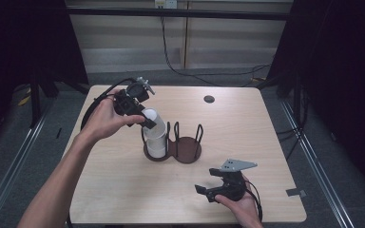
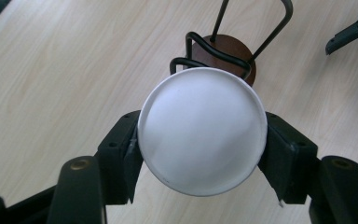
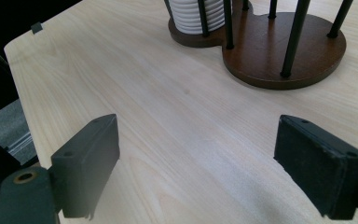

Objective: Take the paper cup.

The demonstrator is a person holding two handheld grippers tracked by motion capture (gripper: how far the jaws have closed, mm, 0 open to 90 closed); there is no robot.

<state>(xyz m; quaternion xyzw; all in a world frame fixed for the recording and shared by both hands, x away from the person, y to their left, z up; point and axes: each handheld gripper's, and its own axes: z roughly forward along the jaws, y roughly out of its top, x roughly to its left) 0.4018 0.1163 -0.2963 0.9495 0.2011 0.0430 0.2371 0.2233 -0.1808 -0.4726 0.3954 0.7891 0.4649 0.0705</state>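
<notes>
A: Start nearest the person. What is the right gripper (image 1: 215, 187) doing?

B: It sits low over the near edge of the table (image 1: 123, 190), in the person's right hand. Its jaws stand wide apart with nothing between them, just bare wood. I'd judge it is parked there to stay out of the way, though it points toward the holder (image 1: 186, 151).

A: And the holder itself?

B: A dark wooden base of two joined round discs with black wire uprights, near the middle of the table. The right disc is bare. The left disc carries a stack of white cups (image 1: 156, 137), ribbed where the rims nest, as the right gripper view shows.

A: Then the left gripper (image 1: 144, 119)?

B: It comes in from the far left side, held in the left hand (image 1: 105, 116), and its jaws are closed on the top cup (image 2: 202, 129), one pad pressed to each side of the wall. The cup is upside down, so its flat round bottom faces the camera.

A: Why hold it that way?

B: Probably because the uprights leave only the top of the stack free, so a grip high on the sides is what's open. Whether the cup is being seated or lifted off, I can't tell.

A: How does it look?

B: Plain matte white, likely paper, with a thin raised ring round the base. No dents visible.
</notes>
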